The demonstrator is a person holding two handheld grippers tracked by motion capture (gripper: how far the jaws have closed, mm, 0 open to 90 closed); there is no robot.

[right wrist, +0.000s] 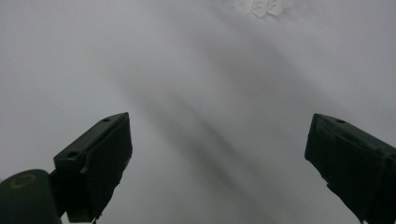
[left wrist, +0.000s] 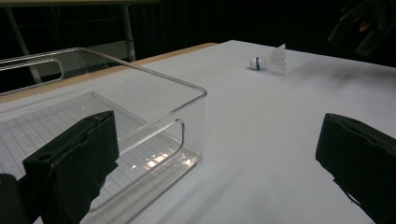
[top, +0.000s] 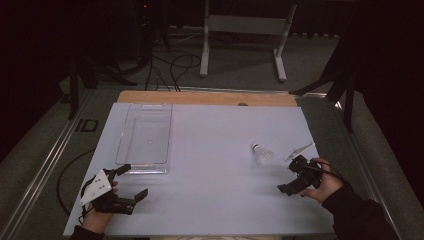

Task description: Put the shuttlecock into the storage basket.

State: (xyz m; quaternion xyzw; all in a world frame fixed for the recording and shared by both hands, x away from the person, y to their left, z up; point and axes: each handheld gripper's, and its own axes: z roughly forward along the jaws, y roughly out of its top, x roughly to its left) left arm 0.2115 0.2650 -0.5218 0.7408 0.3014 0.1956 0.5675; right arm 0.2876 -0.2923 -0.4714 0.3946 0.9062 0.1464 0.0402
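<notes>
Shuttlecock [top: 261, 153] lies on its side on the white table top [top: 210, 190], right of the middle and well apart from the near edge. Its dark-banded cork end points toward the far left and its pale feather skirt fans toward the near right. In the left gripper view the shuttlecock [left wrist: 270, 60] shows far off across the white surface, cork to the left, with nothing touching it.

At the near right, the right gripper [top: 295, 176] is held in a hand [top: 320, 182] with a dark sleeve, just near-right of the shuttlecock and not touching it. Its two black jaws stand wide apart and hold nothing; in the right gripper view they frame bare white surface, and the edge of the white feathers [right wrist: 261, 5] peeks in at the top of that view.

At the near left, the left gripper [top: 131, 182] rests low over the table with its grey three-cornered plate on top. Its jaws are also spread wide and empty. One jaw lies close to the near end of a clear plastic bin [top: 145, 135], which stands on the left half of the table, long side running near to far. The bin [left wrist: 154, 102] shows its ribbed floor and a cut-out handle in the near wall, and nothing lies inside.
</notes>
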